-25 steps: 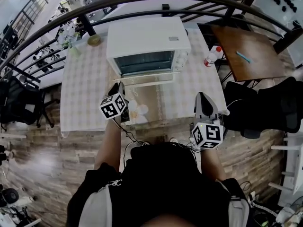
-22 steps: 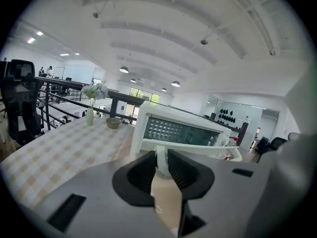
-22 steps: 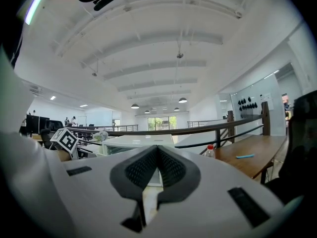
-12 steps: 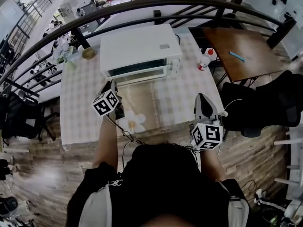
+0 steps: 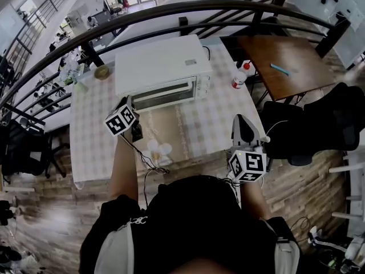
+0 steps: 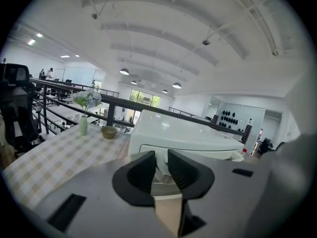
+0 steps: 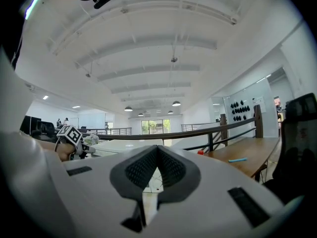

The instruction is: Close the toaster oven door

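Note:
The white toaster oven (image 5: pixel 162 67) stands at the back of the checked table (image 5: pixel 94 130). Its glass door (image 5: pixel 165 94) stands upright against the front and looks shut. My left gripper (image 5: pixel 129 103) hovers off the oven's front left corner and points at it. In the left gripper view its jaws (image 6: pixel 161 165) are open, a narrow gap with nothing in it, and the oven (image 6: pixel 183 133) fills the space behind. My right gripper (image 5: pixel 244 121) hangs over the table's near right edge, well away from the oven. Its jaws (image 7: pixel 158 150) are shut and hold nothing.
A red-capped bottle (image 5: pixel 239 76) stands right of the oven. A small bowl (image 5: pixel 102 72) and a flower vase (image 5: pixel 71 73) sit at the back left. A dark railing (image 5: pixel 171 10) runs behind the table. A brown table (image 5: pixel 285 67) and a black chair (image 5: pixel 319 124) are to the right.
The oven door, lying flat and open a second ago, has swung up against the front. My left gripper has drawn back to the left, away from the door. The right gripper has barely shifted.

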The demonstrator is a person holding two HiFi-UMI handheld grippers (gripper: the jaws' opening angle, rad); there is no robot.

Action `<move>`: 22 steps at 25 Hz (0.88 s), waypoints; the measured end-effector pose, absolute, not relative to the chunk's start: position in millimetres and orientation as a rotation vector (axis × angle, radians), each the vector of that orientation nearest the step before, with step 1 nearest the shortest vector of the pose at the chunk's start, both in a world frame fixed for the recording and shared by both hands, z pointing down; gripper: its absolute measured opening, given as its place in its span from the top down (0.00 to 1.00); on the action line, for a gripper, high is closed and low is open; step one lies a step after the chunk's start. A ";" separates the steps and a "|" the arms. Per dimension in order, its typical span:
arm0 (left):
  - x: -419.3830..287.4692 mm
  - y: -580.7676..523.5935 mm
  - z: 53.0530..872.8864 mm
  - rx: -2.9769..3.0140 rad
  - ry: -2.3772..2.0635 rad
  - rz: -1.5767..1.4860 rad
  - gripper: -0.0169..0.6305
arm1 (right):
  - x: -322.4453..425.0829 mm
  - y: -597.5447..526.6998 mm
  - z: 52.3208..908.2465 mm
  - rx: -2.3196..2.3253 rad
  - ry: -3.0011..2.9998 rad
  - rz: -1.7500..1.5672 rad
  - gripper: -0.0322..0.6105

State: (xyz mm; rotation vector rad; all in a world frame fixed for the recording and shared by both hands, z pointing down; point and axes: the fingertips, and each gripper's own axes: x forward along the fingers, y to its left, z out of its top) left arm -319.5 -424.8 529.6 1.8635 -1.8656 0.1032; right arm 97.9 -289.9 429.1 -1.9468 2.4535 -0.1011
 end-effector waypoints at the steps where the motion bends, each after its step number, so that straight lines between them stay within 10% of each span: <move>1: -319.6 -426.0 529.0 1.861 -1.868 0.099 0.84 | 98.7 -289.4 429.6 -1.947 2.454 -0.104 0.96; 22: -254.5 -314.2 375.4 2.270 -2.194 0.103 0.94 | 49.0 -298.6 396.7 -1.635 2.586 -0.016 0.96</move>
